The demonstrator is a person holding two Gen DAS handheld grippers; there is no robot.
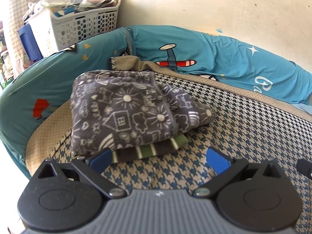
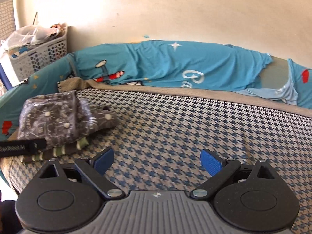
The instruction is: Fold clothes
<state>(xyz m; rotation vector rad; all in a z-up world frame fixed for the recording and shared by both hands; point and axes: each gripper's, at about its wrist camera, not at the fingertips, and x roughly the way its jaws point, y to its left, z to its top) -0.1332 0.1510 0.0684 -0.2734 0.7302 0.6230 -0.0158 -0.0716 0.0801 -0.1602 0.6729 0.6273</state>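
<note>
A folded grey fleece garment (image 1: 124, 111) with white doodle print lies on top of a folded green, grey and white striped garment (image 1: 148, 151) on the houndstooth mattress (image 1: 243, 136). My left gripper (image 1: 159, 159) is open just in front of this stack, its left pad (image 1: 100, 159) almost touching the stack's near edge. In the right wrist view the same grey garment (image 2: 58, 117) and striped garment (image 2: 58, 152) sit at the far left. My right gripper (image 2: 158, 160) is open over bare mattress (image 2: 185, 126), holding nothing. A black part of the left gripper (image 2: 23, 147) shows at the left edge.
A teal padded bumper (image 1: 214, 58) with cartoon plane print rings the mattress along the cream wall (image 1: 214, 5). A white perforated laundry basket (image 1: 78, 25) full of things and a blue bin (image 1: 29, 41) stand behind the bumper at the far left.
</note>
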